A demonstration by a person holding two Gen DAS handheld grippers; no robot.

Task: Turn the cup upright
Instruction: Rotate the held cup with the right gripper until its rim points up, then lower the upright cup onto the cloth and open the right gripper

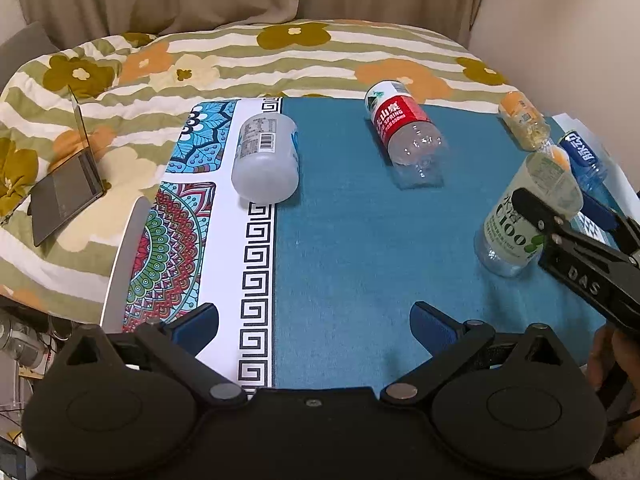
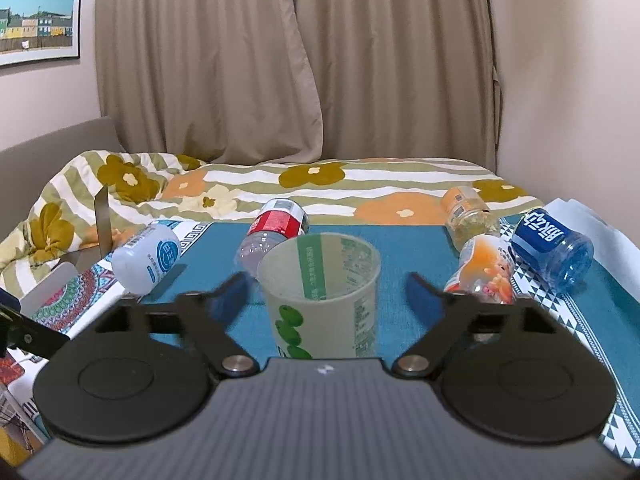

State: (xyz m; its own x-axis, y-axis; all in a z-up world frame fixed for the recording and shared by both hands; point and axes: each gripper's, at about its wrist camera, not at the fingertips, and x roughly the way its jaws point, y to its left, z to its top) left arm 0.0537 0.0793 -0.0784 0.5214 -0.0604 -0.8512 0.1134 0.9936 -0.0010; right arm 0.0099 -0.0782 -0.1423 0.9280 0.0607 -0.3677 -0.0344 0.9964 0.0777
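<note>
A translucent cup [image 2: 320, 292] with green print stands mouth-up on the blue mat, between the spread fingers of my right gripper [image 2: 326, 288], which does not touch it. In the left wrist view the same cup [image 1: 524, 220] stands at the right with the right gripper's black fingers [image 1: 536, 212] around it. My left gripper [image 1: 316, 320] is open and empty, low over the mat's [image 1: 360, 248] near edge.
Cut bottle pieces lie on their sides: a white one [image 1: 266, 158], a red-labelled one [image 1: 404, 128], an orange one [image 1: 522, 124] and a blue one [image 1: 582, 156]. A laptop [image 1: 66, 184] sits on the flowered quilt at left. Curtains hang behind.
</note>
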